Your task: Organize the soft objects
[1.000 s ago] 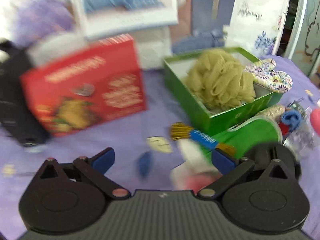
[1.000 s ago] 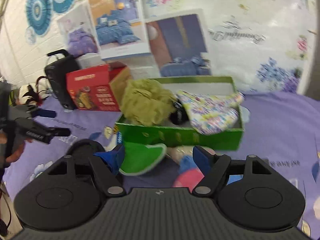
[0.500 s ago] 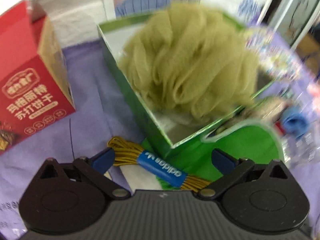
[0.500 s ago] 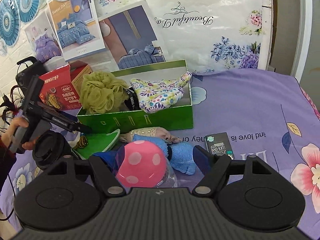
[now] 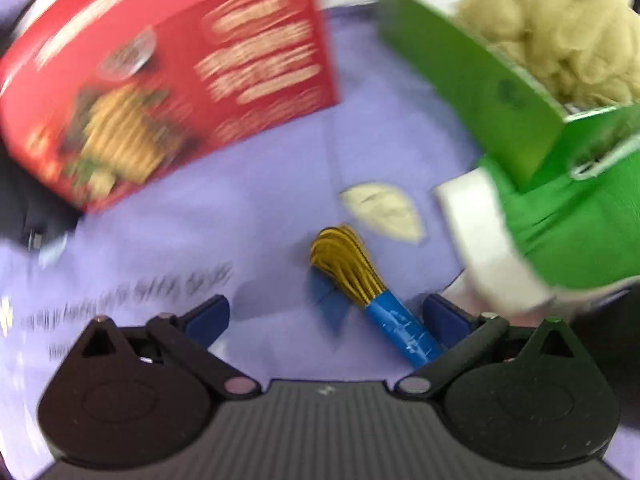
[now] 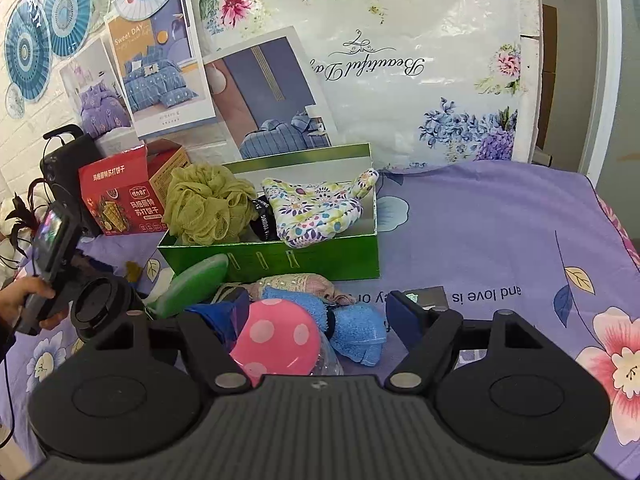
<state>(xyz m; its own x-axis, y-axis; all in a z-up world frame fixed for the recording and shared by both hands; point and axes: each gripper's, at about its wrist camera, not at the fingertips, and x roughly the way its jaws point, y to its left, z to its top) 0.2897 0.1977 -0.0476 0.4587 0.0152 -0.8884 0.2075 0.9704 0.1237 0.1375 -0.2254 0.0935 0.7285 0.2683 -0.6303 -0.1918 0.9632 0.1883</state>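
Observation:
A green box [image 6: 280,258] on the purple cloth holds an olive mesh bath pouf [image 6: 208,204], a floral mitt [image 6: 316,208] and a black item. In front of it lie a blue towel [image 6: 352,330], a beige lacy cloth [image 6: 292,284], a pink dotted ball [image 6: 276,340] and a green insole [image 6: 192,290]. My right gripper [image 6: 320,312] is open above the ball and towel. My left gripper [image 5: 326,316] is open over a bundle of gold cord with a blue band [image 5: 368,288], beside the green insole [image 5: 580,228] and the box [image 5: 480,80] with the pouf [image 5: 560,28].
A red cracker box [image 6: 116,204] stands left of the green box, with a black speaker [image 6: 68,164] behind it. A black round lid [image 6: 104,308] and a small dark packet [image 6: 428,294] lie on the cloth. Posters line the back wall.
My left gripper swung left and down, away from the pouf, and now has the gold cord bundle between its open fingers. My right gripper pulled back slightly.

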